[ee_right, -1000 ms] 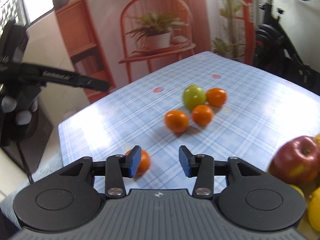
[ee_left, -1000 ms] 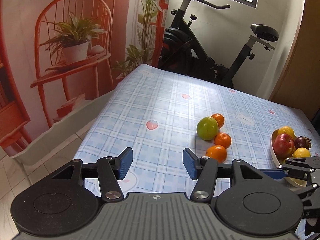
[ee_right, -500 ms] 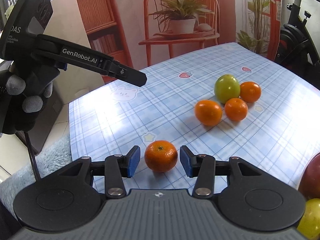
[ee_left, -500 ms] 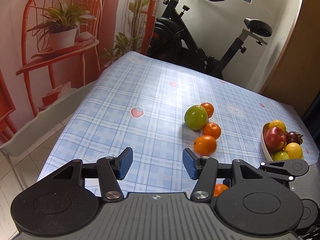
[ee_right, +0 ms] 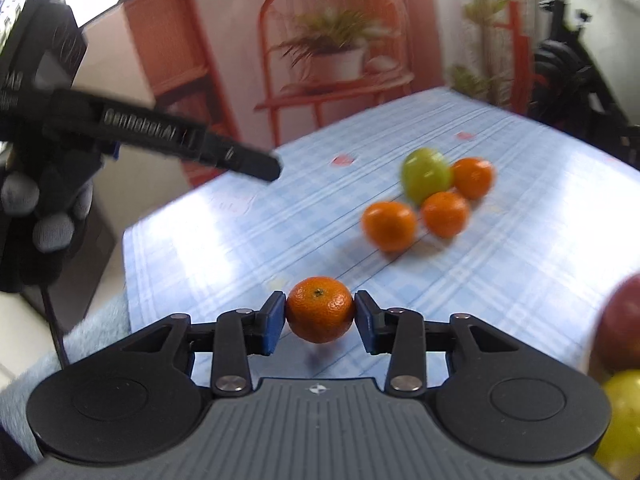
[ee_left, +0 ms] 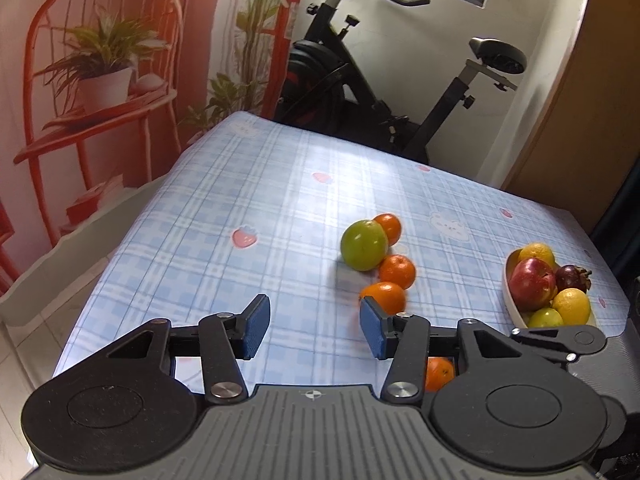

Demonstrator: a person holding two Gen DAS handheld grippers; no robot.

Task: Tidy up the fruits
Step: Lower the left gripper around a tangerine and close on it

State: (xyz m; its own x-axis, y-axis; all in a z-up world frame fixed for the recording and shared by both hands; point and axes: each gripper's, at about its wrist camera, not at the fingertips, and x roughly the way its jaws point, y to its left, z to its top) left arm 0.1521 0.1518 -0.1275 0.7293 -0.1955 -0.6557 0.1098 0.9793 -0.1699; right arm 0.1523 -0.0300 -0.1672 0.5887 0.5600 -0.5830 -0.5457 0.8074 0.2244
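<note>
One tangerine is now pinched between the blue pads of the right gripper, which half a second ago stood open around it, so it looks ready to carry to the white fruit bowl. Three more tangerines and a green apple wait together on the checked tablecloth, while the left gripper hovers wide open and empty, as before.
</note>
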